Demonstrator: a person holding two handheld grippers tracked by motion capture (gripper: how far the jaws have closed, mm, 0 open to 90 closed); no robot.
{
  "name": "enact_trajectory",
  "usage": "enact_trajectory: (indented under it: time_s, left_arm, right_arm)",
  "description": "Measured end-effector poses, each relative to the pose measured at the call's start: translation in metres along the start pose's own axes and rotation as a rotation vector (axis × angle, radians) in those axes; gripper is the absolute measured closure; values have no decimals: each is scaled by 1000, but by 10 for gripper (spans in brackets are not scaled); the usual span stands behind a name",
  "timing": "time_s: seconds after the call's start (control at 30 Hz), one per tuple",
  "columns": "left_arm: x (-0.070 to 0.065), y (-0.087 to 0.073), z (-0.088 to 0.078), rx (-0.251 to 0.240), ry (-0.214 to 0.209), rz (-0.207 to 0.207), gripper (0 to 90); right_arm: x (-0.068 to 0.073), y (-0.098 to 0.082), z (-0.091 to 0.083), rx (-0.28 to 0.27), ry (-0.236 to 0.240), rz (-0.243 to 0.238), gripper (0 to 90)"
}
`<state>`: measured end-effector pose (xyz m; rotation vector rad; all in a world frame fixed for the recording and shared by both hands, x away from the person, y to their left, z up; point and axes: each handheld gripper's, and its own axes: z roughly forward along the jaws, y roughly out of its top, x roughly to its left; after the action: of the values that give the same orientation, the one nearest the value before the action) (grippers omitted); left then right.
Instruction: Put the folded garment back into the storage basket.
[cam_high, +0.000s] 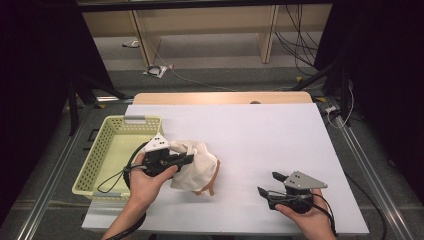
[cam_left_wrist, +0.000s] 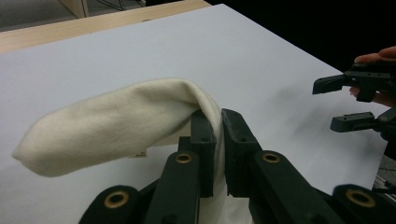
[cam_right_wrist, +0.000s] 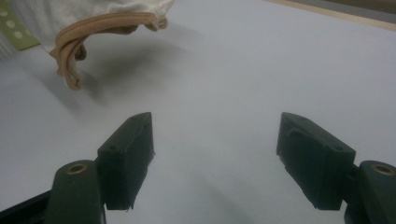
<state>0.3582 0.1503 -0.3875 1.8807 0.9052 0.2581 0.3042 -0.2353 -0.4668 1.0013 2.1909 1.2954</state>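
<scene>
- Right gripper (cam_high: 269, 184): held low over the near right part of the white table (cam_high: 260, 135); jaws spread wide, nothing between them.
- Left gripper (cam_left_wrist: 214, 122): jaws pinched tight on a fold of the cream cloth (cam_left_wrist: 116, 123).
- Cream cloth (cam_high: 197, 167): bunched, partly lifted off the table at left of centre, just beside the basket; tan trim (cam_right_wrist: 77, 35) hangs at its lower edge.
- Yellow-green basket (cam_high: 95, 155): stands at the table's left edge.
</scene>
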Motion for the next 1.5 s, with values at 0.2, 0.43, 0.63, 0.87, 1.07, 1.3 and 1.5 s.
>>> enact_trajectory:
  time_s: [0.2,0.43,0.63,0.87,1.07,1.3,1.5]
  left_arm:
    - [1,0,-2,-4,7,2,837]
    - [3,0,-3,-9,11,-2,837]
    - [4,1,-5,-11,15,-3,837]
    - [6,0,-5,-12,20,-6,836]
    - [7,0,-7,-15,28,-5,836]
    - [9,0,-8,-20,36,-7,835]
    - [9,0,-8,-29,48,4,836]
  right_arm:
    - [0,0,0,-1,0,0,282]
    - [0,0,0,-4,0,0,280]
    - [0,0,0,-1,0,2,279]
    - [1,0,1,3,4,-2,278]
    - [1,0,1,-3,4,1,278]
    - [1,-1,2,1,5,-2,277]
    - [0,-1,2,2,5,2,277]
